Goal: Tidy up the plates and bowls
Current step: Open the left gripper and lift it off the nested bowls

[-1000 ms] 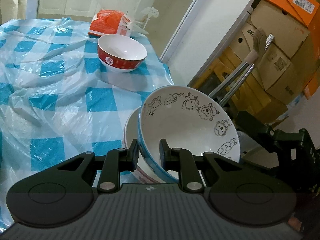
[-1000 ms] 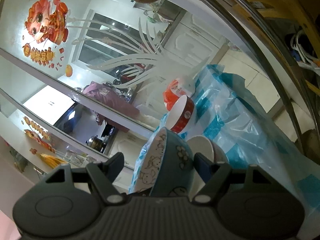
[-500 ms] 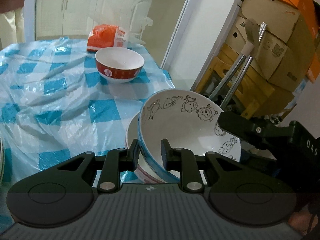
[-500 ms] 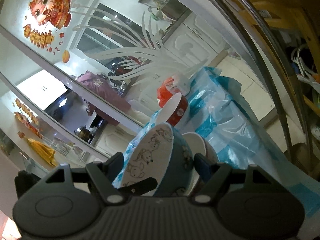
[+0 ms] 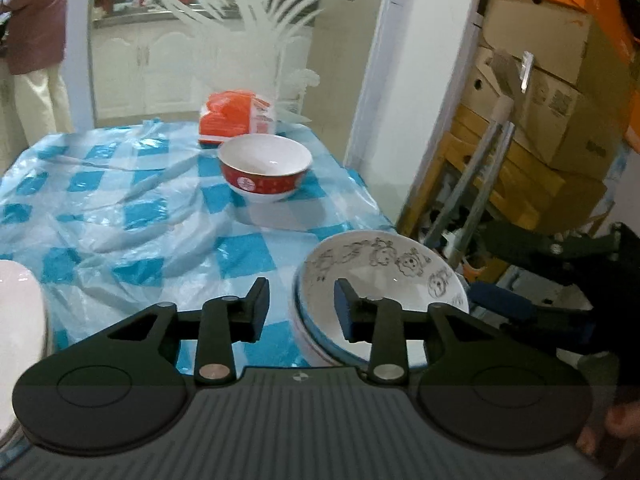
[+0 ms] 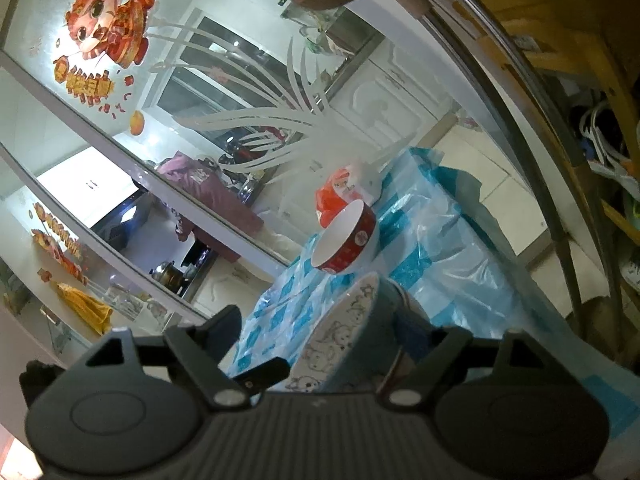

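Observation:
A white bowl with cartoon animals and a blue outside sits nested in a plain white bowl at the table's right edge. My left gripper straddles its near rim. Its jaws are opening and neither pad touches the rim. In the right wrist view the same bowl lies between the fingers of my right gripper. Those jaws are opening too, and the left finger stands well off the bowl. A red bowl with a white inside stands farther back on the table.
The table wears a blue-and-white checked plastic cover. An orange packet lies behind the red bowl, and a white plate shows at the left edge. Cardboard boxes and metal poles crowd the right. A person stands behind the glass door.
The left jaws, shut on the cartoon bowl's rim before, have parted from it. The right jaws have spread wider around the bowl. The bowl has settled level into the white bowl.

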The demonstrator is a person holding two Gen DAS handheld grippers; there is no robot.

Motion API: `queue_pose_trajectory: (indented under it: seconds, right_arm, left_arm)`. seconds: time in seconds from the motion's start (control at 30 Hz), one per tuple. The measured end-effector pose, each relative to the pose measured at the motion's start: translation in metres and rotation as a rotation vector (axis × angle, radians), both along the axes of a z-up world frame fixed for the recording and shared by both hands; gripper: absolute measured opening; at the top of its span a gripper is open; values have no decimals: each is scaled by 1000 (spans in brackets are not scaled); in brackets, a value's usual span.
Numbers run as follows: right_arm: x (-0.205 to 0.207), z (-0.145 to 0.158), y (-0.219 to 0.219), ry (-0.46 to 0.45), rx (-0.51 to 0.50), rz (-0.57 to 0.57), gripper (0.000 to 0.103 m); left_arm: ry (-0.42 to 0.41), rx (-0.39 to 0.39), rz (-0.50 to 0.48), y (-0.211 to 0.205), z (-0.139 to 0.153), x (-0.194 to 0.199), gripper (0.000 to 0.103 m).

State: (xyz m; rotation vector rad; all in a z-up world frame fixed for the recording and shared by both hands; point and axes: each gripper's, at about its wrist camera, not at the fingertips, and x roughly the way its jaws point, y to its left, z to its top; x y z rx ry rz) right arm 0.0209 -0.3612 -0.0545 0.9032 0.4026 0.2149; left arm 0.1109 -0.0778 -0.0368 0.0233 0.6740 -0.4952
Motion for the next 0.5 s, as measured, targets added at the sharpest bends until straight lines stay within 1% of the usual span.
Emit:
queue_pose_trajectory:
  seconds: [0.07,0.13,0.17,0.2,0.23,0.27,0.3,0.37,0.5]
  right_arm:
    - [-2,1,-2,-1,1,-9,88]
    - [-5,1,-4,-4,3,-21,91]
    - [-6,1,-6,-2,5,-29,92]
    - [-7,0,-7,0,8,-38,95]
    - [-9,0,-8,3,11,-49,98]
    - [-11,-1,-10,5,14,-61,99]
    - [-13,-2,-11,5,13,-67,100]
    - [-16,-3,-10,3,11,-76,102]
    - [-18,-6,-6,14,11,-77,102]
  left_arm:
    - [-6,-6,16,5,2,0,62]
    - [-4,-14,37,12,3,1,68]
    - [-7,-16,48,15,4,1,74]
    - [-12,-15,59,18,5,1,78]
    - [-19,-13,71,20,5,0,86]
    - [-23,-11,81,22,6,0,90]
    - [-25,-12,90,24,6,0,92]
    - [-25,-11,106,28,5,-2,99]
    - [-19,3,122,32,2,-6,102]
